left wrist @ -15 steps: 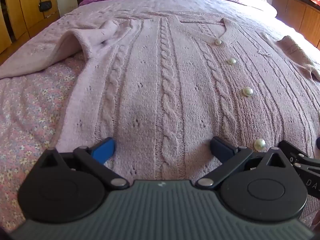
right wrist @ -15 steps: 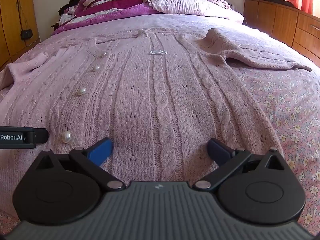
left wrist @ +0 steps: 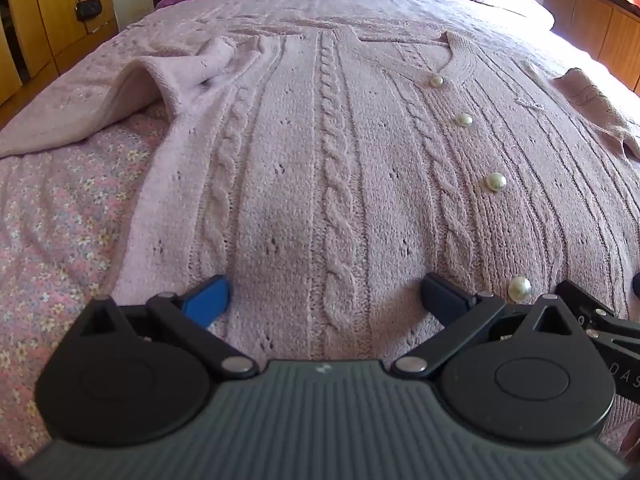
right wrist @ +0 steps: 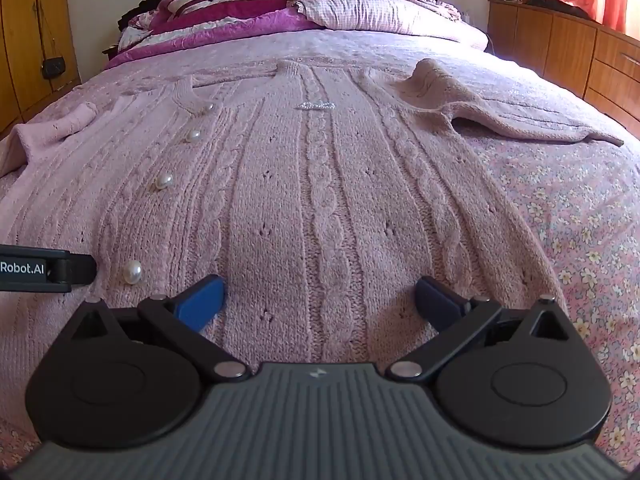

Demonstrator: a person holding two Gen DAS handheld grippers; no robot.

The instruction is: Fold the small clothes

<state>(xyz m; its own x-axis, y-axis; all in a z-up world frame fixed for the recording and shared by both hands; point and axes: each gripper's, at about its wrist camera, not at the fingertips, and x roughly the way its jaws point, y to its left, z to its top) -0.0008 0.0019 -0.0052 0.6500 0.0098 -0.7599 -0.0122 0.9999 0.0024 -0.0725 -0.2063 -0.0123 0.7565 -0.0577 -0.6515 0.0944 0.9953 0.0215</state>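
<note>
A pink cable-knit cardigan with pearl buttons lies flat, front up, on the bed; it also shows in the right wrist view. Its left sleeve and right sleeve are spread out sideways. My left gripper is open, low over the hem on the cardigan's left half. My right gripper is open, low over the hem on the right half. Both are empty. The left gripper's finger shows at the left edge of the right wrist view, next to the bottom button.
The bed has a pink floral cover. Pillows and a purple quilt are piled at the headboard. Wooden wardrobes stand left, a wooden dresser right.
Both grippers have stayed open over the hem; the view has hardly shifted. Nothing was taken hold of.
</note>
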